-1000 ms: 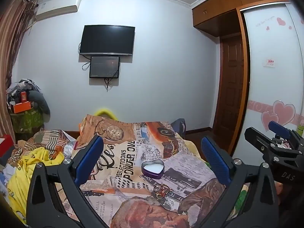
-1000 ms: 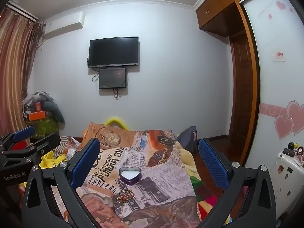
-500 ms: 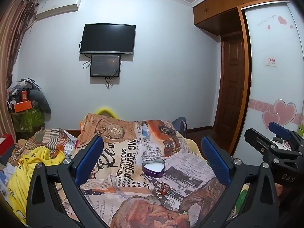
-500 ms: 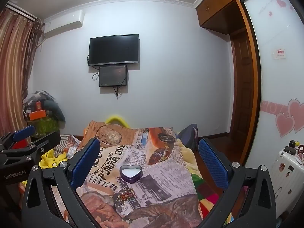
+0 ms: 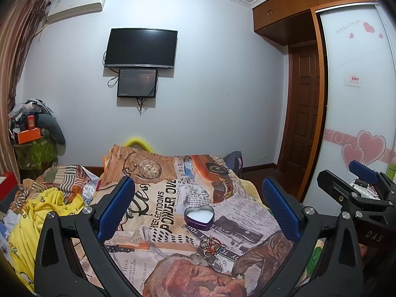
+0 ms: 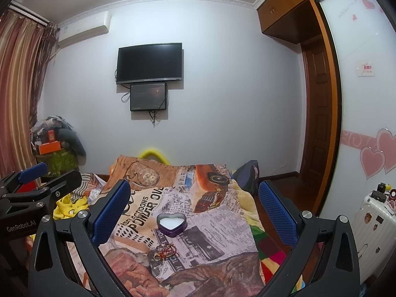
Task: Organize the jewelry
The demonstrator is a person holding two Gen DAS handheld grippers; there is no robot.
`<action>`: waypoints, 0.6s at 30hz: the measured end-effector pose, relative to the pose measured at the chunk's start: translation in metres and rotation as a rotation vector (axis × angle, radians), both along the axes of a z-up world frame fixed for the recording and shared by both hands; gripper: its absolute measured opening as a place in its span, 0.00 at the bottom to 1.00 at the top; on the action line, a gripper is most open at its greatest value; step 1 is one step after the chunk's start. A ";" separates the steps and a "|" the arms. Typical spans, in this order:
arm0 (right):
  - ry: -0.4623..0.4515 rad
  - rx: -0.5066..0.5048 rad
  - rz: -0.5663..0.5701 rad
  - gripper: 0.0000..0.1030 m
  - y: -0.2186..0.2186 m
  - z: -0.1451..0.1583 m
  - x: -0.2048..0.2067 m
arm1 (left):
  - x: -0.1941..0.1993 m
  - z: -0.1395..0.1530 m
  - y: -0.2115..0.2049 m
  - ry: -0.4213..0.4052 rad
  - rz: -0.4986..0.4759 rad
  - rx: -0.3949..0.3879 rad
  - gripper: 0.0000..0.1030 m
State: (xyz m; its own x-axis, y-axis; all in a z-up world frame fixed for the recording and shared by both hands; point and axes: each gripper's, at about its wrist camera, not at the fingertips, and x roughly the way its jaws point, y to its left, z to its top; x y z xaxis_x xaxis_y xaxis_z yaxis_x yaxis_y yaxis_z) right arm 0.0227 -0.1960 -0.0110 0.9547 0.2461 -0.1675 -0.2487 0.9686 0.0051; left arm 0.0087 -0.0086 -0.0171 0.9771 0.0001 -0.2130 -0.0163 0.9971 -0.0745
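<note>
Looking along the left tool (image 5: 198, 203), its two blue-padded fingers (image 5: 115, 208) stand spread wide with nothing between them, held above a bed covered by a newspaper-print blanket (image 5: 158, 198). On that blanket sits a small purple heart-shaped tin (image 5: 199, 217), lid off and pale inside, and just nearer the camera lies a little heap of jewelry (image 5: 210, 243): rings and thin red and gold strands tangled together, close to the tin but not touching it. The right tool (image 5: 358, 185) shows at the right edge of this view, well apart from the heap. From the right wrist, the right tool (image 6: 194, 204) is likewise spread open and empty above the bed, the heart-shaped tin (image 6: 171, 224) lying between its fingers in the view and the jewelry (image 6: 164, 248) just in front of the tin; the left tool (image 6: 37, 188) juts in at the left edge. Judging by looks, the pieces are very light, thin and slippery, and the strands are limp, so they will likely drag neighbours along when lifted. The blanket is soft and will give under pressure, so a pinch probably needs to close low around a ring's rim or a bunched bit of chain, not a single strand. The tin seems stiff and light and may slide or tip on the soft blanket if nudged.
</note>
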 end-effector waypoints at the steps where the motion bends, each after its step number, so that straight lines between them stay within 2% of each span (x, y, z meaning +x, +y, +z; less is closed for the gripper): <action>1: 0.001 0.001 0.000 1.00 0.000 0.000 0.000 | 0.000 -0.001 -0.001 0.000 0.000 -0.001 1.00; 18: 0.001 0.001 -0.001 1.00 -0.001 0.002 0.000 | 0.001 0.001 -0.001 0.001 -0.002 -0.003 1.00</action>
